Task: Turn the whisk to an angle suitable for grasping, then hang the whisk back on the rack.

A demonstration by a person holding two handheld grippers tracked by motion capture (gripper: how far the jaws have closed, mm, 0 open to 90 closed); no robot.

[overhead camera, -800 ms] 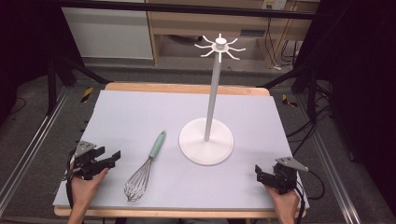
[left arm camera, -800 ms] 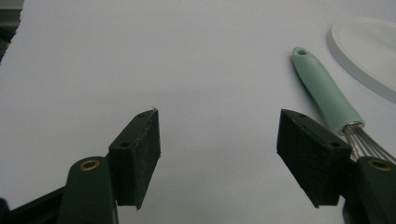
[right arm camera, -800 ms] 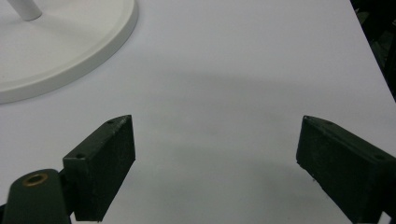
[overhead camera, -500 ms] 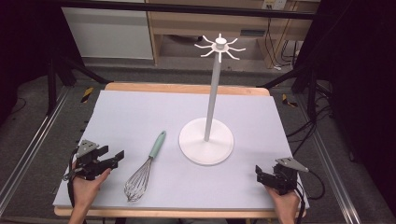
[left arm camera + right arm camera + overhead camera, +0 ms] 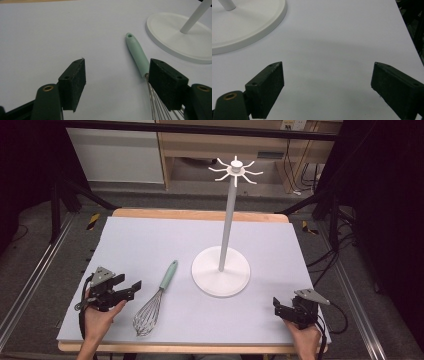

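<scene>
On the near left of the table [image 5: 125,227], in the high view, I have the left gripper [image 5: 131,287] resting low over the pale mat, held by a hand [image 5: 100,317] that comes in from the bottom edge. Its jaws stand wide apart with nothing between them. The whisk [image 5: 154,302] lies flat on the mat just to the right of that gripper, near it but not touching as far as I can tell from above. Its mint green handle points away from me and a little to the right, toward the white stand [image 5: 221,270]; its wire head lies nearest my edge of the table. From the left gripper view, the gripper [image 5: 116,80] looks along the mat with bare surface between the two black pads; the whisk [image 5: 138,56] sits to the right side of the gap, its handle running up past the right-hand pad and its wires partly hidden behind that pad. The round base of the stand [image 5: 180,37] shows beyond the handle's tip, apart from it. The right gripper [image 5: 276,306] sits at the near right corner of the mat, well apart from the whisk, with the stand's base between them. In the right gripper view, that gripper [image 5: 327,80] is also spread wide over bare mat, gripping nothing, with the stand [image 5: 249,22] at upper left.
</scene>
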